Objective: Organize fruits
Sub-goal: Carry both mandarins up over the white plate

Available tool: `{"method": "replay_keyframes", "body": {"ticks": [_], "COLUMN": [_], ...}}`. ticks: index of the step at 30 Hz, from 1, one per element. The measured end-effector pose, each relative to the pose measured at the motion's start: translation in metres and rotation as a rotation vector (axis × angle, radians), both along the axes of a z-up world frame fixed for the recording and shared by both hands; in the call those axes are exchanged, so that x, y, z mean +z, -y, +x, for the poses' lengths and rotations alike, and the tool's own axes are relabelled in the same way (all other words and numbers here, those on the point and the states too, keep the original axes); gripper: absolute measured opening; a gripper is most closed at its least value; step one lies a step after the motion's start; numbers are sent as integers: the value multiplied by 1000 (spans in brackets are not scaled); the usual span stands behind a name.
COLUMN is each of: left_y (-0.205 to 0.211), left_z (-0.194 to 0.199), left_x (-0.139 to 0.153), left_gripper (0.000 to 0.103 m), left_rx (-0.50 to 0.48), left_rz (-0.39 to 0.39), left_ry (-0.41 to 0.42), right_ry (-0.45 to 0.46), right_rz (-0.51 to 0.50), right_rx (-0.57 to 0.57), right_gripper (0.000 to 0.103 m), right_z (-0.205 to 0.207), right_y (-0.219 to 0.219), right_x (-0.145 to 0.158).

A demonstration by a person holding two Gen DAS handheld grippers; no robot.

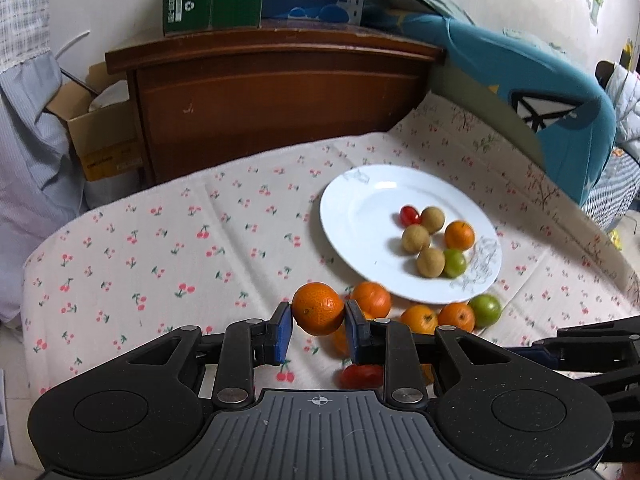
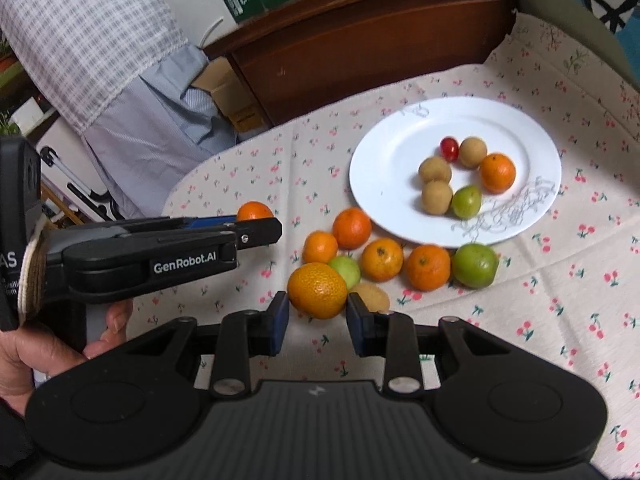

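- The counter point(image 2: 540, 320), under a cream cloth printed with cherries, carries everything; a dark wooden headboard point(image 1: 272, 112) stands behind it.
- The white plate point(image 2: 384, 152) sits toward the far right of the cloth and already holds a mandarin, three brown longans, a green fruit and a cherry tomato, clustered on its near half.
- The left gripper point(image 1: 318, 316) has its jaws clamped on a mandarin point(image 1: 319, 307), the blue pads pressing its two sides, and the fruit appears clear of the cloth.
- The right gripper point(image 2: 318, 312) is likewise closed around a second mandarin point(image 2: 318, 295), held at its widest part.
- Loose fruit lies just in front of the plate rim: four mandarins, the green fruit point(image 2: 475, 265) beside them, a paler green one and a longan point(image 2: 370, 296) half hidden behind the right jaw.
- A cherry tomato point(image 1: 362, 375) shows in the left wrist view, low behind the gripper's linkage.
- Handling, as a judgement: the mandarins look light, with soft, slightly loose skin, so a gentle squeeze across the middle suits them; too much pressure would likely bruise or split them.
- The round fruit will probably roll once released, so setting each down low on the flat of the plate, against the fruit already there, seems safest.
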State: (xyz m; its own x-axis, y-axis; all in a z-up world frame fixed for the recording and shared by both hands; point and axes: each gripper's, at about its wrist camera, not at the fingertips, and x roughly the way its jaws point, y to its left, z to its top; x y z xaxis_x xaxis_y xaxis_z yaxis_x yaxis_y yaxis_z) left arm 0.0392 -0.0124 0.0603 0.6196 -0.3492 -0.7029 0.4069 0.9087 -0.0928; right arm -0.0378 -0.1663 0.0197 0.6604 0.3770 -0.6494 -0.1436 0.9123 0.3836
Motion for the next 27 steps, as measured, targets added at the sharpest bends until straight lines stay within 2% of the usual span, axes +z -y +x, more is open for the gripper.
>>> {"method": "replay_keyframes", "body": {"ticks": [12, 27], "left_y": [22, 57], "left_z": [3, 28], "left_x": [34, 32], "left_gripper": [25, 25], "left_rx": [-37, -60], "left_rz": [-82, -94], "left_ry": [60, 73], "right_ry": [126, 132], "right_rz": [46, 37], "right_rx": [-118, -209], "right_gripper": [31, 31], "right_z": [12, 44], "right_y": [47, 99], "right_x": [45, 52]}}
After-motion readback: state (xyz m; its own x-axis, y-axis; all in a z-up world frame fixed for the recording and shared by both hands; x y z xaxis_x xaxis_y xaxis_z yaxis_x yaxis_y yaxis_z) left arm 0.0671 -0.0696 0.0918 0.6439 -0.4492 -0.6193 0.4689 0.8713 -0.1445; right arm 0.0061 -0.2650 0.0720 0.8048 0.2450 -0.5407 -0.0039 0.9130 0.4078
